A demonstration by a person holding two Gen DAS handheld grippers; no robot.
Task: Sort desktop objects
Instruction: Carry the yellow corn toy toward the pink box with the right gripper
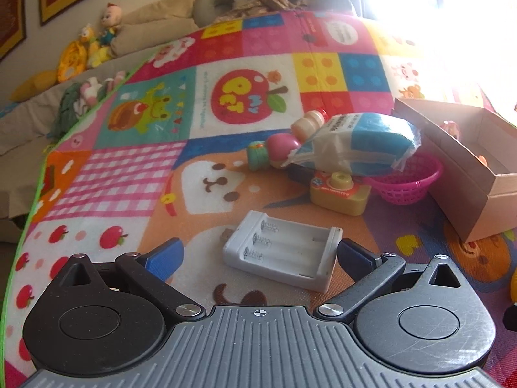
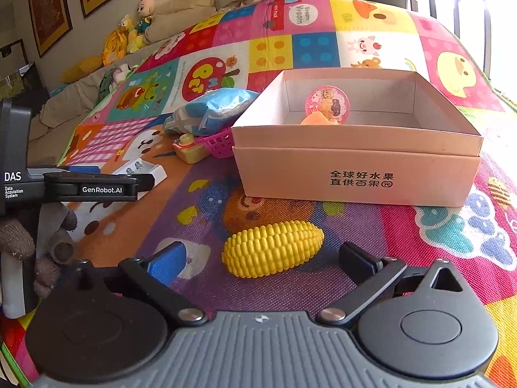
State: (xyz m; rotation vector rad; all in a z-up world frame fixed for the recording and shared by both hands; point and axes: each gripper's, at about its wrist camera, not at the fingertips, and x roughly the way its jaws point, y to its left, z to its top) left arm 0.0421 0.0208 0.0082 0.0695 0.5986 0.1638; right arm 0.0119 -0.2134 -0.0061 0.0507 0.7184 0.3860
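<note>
My left gripper point(image 1: 258, 253) is open around a white battery charger point(image 1: 282, 253) that lies on the play mat; the fingers stand on either side of it, apart from it. My right gripper point(image 2: 263, 260) is open around a yellow toy corn point(image 2: 273, 249) on the mat, with no clear contact. A cardboard box point(image 2: 355, 174) stands just beyond the corn and holds a pink glitter ball point(image 2: 328, 103) and an orange piece. The left gripper also shows in the right wrist view point(image 2: 97, 189).
Beyond the charger lie a yellow toy camera point(image 1: 339, 192), a pink basket point(image 1: 405, 182), a blue-white pack point(image 1: 355, 144) resting on it, and toy bottles point(image 1: 274, 150). The box point(image 1: 465, 174) stands at right. Plush toys point(image 1: 93, 45) lie by the sofa.
</note>
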